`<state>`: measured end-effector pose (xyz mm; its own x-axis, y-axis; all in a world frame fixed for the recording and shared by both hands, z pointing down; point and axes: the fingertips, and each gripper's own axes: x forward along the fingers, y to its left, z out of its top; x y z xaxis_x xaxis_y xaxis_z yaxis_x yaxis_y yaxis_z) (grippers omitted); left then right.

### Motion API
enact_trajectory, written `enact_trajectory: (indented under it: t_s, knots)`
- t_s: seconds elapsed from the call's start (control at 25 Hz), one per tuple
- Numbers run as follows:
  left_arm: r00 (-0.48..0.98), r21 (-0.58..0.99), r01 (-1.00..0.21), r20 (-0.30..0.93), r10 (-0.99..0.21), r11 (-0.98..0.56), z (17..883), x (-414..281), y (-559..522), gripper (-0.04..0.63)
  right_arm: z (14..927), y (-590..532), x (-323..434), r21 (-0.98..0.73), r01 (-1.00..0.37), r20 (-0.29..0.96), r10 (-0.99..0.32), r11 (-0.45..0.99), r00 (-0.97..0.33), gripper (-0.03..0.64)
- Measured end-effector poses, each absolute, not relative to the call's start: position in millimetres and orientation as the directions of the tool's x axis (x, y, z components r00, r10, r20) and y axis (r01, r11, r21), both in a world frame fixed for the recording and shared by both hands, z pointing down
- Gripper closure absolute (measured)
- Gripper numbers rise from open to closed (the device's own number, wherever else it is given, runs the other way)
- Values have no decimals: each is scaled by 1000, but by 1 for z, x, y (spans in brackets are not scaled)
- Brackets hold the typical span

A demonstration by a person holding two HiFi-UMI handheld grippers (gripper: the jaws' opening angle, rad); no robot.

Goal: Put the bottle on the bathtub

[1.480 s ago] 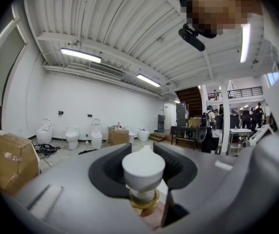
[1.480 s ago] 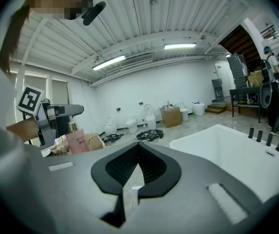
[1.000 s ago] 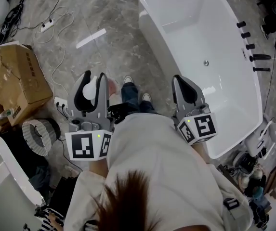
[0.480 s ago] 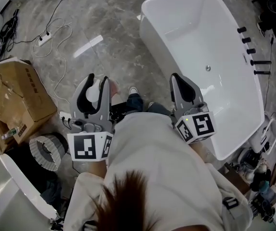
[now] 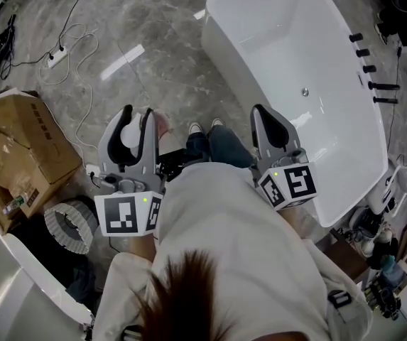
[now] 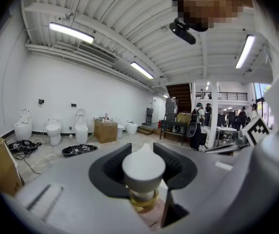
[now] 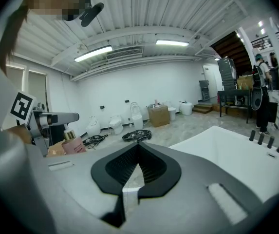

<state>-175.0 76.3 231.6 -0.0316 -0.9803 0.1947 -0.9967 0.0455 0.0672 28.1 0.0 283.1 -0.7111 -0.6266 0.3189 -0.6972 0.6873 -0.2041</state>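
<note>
My left gripper [image 5: 133, 123] is shut on a bottle with a white cap [image 5: 128, 138] and a pink body [image 5: 163, 125], carried level over the floor to the left of the bathtub. In the left gripper view the white cap [image 6: 143, 167] with its gold collar fills the space between the black pads of the left gripper [image 6: 143, 149]. The white bathtub [image 5: 226, 47] stretches from the top centre to the right. My right gripper [image 5: 267, 123] hangs beside the tub's near rim, shut and empty. From the right gripper [image 7: 138, 149] view, the pink bottle [image 7: 73, 143] shows at left and the tub [image 7: 236, 160] at right.
An open cardboard box [image 5: 25, 155] and a round wire basket [image 5: 67, 222] stand on the floor at left. A power strip with cables [image 5: 54, 57] lies further out. Black taps [image 5: 371, 69] line the tub's far side. Toilets [image 6: 54, 130] stand by the back wall.
Both grippers have moved with the person across the floor beside the tub. The bottle stays between the left jaws, and the right jaws stay shut.
</note>
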Motion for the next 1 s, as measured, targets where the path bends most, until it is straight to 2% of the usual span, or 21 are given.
enact_trajectory:
  t_s: [0.4, 1.0]
  knots:
    - [-54, 86, -994, 200, -978, 72, 234, -183, 68, 408, 287, -10, 24, -201, -691, 336, -613, 695, -715, 620]
    - [-127, 67, -988, 173, -977, 140, 219, -190, -4, 408, 279, -91, 23, -198, -651, 310, -583, 733, -751, 620]
